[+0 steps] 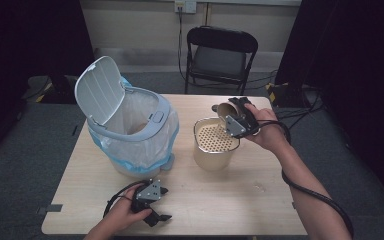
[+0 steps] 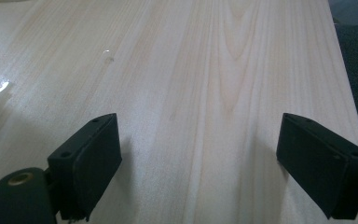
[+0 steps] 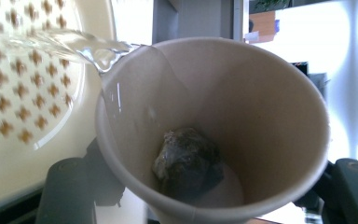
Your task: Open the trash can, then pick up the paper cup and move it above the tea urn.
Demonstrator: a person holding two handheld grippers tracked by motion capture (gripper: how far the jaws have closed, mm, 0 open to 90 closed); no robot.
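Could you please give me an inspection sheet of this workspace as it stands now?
Surface: wooden table, a few wet spots near its middle.
Job's things: paper cup tipped over the strainer pot, liquid running from its rim onto the holed insert; tea bag lying inside the cup.
Clutter: bin with clear liner, lid up, beside the pot.
Grippers: right gripper shut on the cup; left gripper open, low over the table's near edge, holding nothing.
Cables: one trails from each gripper along the forearm.
Surroundings: folding chair behind the table, grey carpet, dark curtains at both sides.
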